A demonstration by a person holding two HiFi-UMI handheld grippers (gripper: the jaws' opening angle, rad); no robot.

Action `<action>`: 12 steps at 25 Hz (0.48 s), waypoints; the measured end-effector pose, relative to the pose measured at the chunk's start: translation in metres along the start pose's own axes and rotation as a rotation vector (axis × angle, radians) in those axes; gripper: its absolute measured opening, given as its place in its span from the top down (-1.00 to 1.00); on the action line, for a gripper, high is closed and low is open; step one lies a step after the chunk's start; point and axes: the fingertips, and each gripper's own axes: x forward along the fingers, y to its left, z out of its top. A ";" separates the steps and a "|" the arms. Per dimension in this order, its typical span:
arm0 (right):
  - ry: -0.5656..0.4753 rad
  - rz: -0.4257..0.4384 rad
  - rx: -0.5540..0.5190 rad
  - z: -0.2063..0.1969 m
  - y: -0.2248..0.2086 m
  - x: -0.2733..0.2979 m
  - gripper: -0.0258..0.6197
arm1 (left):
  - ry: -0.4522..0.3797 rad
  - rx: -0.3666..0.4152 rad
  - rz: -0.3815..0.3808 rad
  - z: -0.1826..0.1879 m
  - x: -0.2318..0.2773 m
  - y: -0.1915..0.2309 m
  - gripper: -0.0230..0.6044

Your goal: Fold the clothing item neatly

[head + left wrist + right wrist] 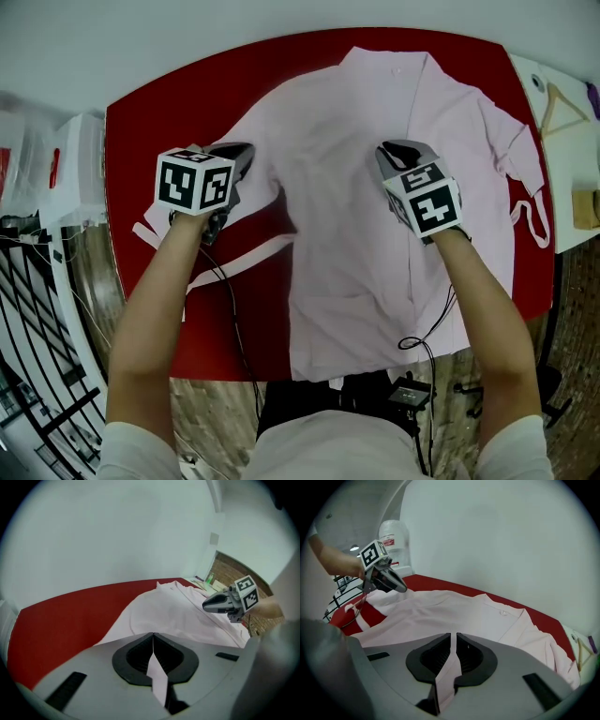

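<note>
**Surface.** Red counter with a curved far edge, set against a plain white wall. The floor below has a brown, mottled pattern.

**Task item.** Pale pink garment, laid open and mostly flat across the middle and right of the counter. Its collar is at the far edge and its hem reaches the near edge. Two narrow tie strips trail from its left side over bare red. A looped tie lies at the right edge.

**Left gripper**. It is over the garment's left edge. Its own view shows the jaws closed together on a thin fold of pink fabric.

**Right gripper**. It is over the garment's middle-right, well apart from the left one. Its jaws are nearly together, pinching a fold of the same fabric, which runs down between them.

**Surroundings.**
- A black wire rack stands left of the counter, with white bagged goods beside it.
- A large water bottle stands near the wall on that side.
- A wooden hanger lies on a white surface to the right.

**Over the work.**
- One black cable runs from the left gripper across the bare counter to the near edge.
- A second cable loops over the garment's lower right.
- A small black box hangs just below the near edge.
</note>
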 end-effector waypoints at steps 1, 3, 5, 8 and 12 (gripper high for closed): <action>0.003 0.010 0.000 -0.007 0.006 -0.007 0.79 | -0.005 -0.006 -0.014 -0.007 -0.005 -0.011 0.91; 0.015 0.028 -0.001 -0.022 0.018 -0.020 0.78 | -0.009 -0.020 -0.042 -0.022 -0.012 -0.033 0.91; 0.024 0.040 -0.001 -0.038 0.027 -0.031 0.78 | -0.013 -0.040 -0.067 -0.038 -0.019 -0.054 0.91; 0.035 0.062 0.005 -0.057 0.038 -0.048 0.78 | -0.030 -0.073 -0.101 -0.059 -0.029 -0.084 0.90; 0.049 0.108 0.004 -0.082 0.052 -0.074 0.78 | -0.053 -0.143 -0.154 -0.087 -0.046 -0.125 0.90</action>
